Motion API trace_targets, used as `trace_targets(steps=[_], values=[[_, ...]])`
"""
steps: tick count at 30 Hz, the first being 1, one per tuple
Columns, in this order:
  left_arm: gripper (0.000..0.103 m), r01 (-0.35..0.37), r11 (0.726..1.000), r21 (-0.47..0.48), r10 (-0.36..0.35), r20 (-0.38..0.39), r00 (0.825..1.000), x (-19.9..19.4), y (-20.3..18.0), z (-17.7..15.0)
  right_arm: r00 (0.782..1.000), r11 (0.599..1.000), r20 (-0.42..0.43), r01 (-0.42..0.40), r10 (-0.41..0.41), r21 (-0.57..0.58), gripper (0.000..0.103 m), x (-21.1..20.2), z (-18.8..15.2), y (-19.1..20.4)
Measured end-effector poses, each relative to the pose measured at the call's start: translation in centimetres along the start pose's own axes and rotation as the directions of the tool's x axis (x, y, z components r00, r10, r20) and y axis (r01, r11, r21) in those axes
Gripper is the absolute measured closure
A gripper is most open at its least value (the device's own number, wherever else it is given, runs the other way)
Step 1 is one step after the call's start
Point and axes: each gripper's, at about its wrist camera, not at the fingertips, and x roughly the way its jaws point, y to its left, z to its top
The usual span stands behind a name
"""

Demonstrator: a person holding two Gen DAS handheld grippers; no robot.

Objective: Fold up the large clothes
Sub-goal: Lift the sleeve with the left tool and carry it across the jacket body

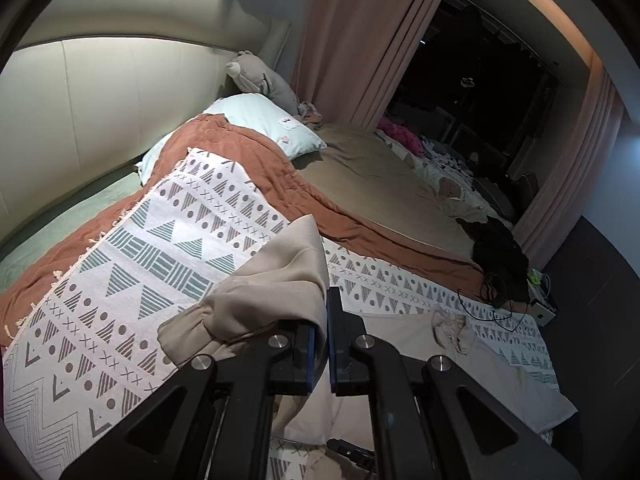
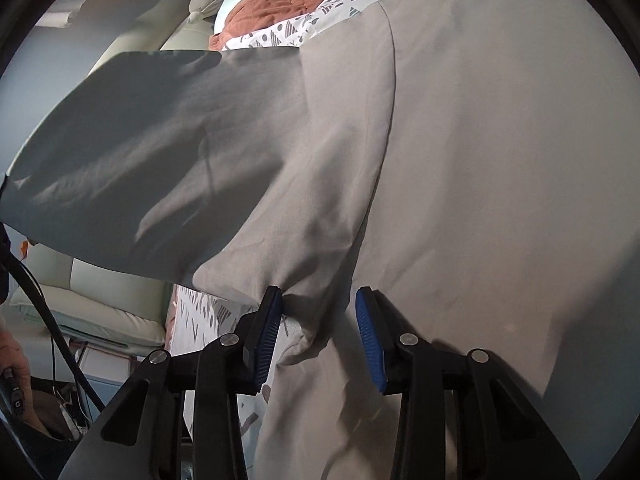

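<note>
A large beige garment lies spread on the patterned white throw on the bed. My left gripper is shut on a bunched sleeve end of the beige garment and holds it lifted above the throw. The rest of the garment lies flat below and to the right. In the right wrist view the sleeve stretches up to the left, raised off the bed. My right gripper is open, its blue pads on either side of the fabric at the sleeve's underarm fold.
A rust blanket, a pale pillow and a grey plush toy lie toward the padded headboard. Black clothes and cables sit at the bed's right edge. Pink curtains frame a dark window.
</note>
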Motion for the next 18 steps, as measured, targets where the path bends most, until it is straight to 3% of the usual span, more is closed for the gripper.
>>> trace_targets(steps=[7,11,14,18], values=[[0.096,0.071,0.997,0.032,-0.070,-0.024,0.997,-0.4,-5.5,-0.7,0.994,0.998,0.097,0.060,-0.057,-0.024,0.066,-7.6,-0.2,1.1],[0.096,0.124,0.992,0.038,-0.122,-0.049,0.991,0.0,-8.8,-1.8,0.982,0.996,0.171,0.088,-0.081,-0.034,0.038,-11.9,-1.6,1.5],[0.096,0.166,0.986,0.035,-0.163,-0.078,0.984,0.6,-11.3,-3.0,0.974,0.994,0.209,0.100,-0.088,-0.051,0.037,-15.1,-2.9,1.3],[0.096,0.206,0.977,0.048,-0.199,-0.125,0.972,1.7,-14.6,-5.0,0.963,0.997,0.261,0.071,-0.071,0.007,0.037,-18.8,-5.3,-0.2]])
